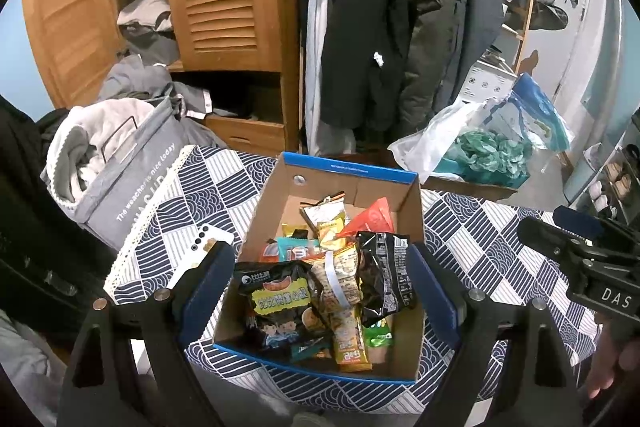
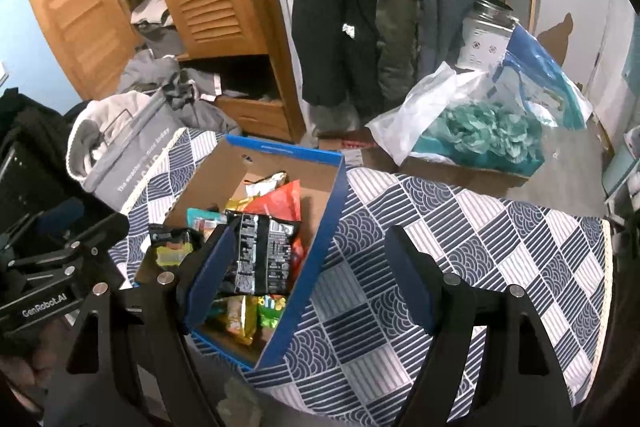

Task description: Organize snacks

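A blue-edged cardboard box (image 1: 348, 183) stands on a table covered by a navy-and-white patterned cloth (image 1: 480, 239). The snacks lie inside it in a loose heap: a black packet with a yellow-green label (image 1: 280, 301) at the near left, a black packet with white print (image 1: 386, 277) propped at the right, an orange-red packet (image 1: 374, 217) toward the far side, a yellow bar (image 1: 350, 347) and a green packet (image 1: 378, 337) at the near wall.

The left gripper (image 1: 324, 291) hangs above the box with its jaws spread wide; one finger sits over each side wall of the box and nothing is between the pads. The right gripper (image 2: 310, 267) also has its jaws apart and empty (its left finger overlaps the black printed packet (image 2: 262, 255) in the right wrist view; whether it touches cannot be told), while its right finger is over bare cloth beside the box (image 2: 332, 195).

A white phone (image 1: 202, 247) lies on the cloth left of the box. A grey fabric basket (image 1: 132, 171) of laundry sits beyond the table edge.
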`<state>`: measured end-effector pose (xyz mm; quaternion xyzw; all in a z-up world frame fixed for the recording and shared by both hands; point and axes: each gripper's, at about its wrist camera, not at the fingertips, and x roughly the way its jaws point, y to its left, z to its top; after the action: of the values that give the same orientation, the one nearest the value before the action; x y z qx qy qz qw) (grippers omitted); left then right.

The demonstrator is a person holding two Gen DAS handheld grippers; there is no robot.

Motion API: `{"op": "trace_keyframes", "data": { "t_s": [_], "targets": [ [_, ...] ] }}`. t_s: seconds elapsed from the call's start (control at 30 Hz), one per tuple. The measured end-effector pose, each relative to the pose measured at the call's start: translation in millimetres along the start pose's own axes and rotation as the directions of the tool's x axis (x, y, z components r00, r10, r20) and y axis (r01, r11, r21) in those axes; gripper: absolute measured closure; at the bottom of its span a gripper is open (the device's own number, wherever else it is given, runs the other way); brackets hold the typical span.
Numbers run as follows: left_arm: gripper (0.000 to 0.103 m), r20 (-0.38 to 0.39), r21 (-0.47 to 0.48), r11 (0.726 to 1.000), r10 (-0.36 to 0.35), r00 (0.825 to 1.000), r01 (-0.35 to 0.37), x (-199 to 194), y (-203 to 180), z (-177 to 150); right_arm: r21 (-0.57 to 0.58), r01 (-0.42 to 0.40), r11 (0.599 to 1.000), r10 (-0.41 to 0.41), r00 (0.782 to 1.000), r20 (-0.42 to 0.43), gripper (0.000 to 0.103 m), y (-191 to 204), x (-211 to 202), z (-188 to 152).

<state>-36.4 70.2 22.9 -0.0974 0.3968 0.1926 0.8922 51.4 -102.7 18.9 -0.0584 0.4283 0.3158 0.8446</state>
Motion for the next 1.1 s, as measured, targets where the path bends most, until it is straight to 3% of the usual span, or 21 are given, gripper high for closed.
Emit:
{"op": "trace_keyframes", "data": {
  "t_s": [1.1],
  "targets": [
    [0.014, -0.034, 0.000, 1.000, 0.010, 0.999, -0.010, 6, 2, -9, 0.000, 0.000, 1.000, 0.000, 1.000, -0.006, 0.026, -2, 1, -4]
  ]
}}
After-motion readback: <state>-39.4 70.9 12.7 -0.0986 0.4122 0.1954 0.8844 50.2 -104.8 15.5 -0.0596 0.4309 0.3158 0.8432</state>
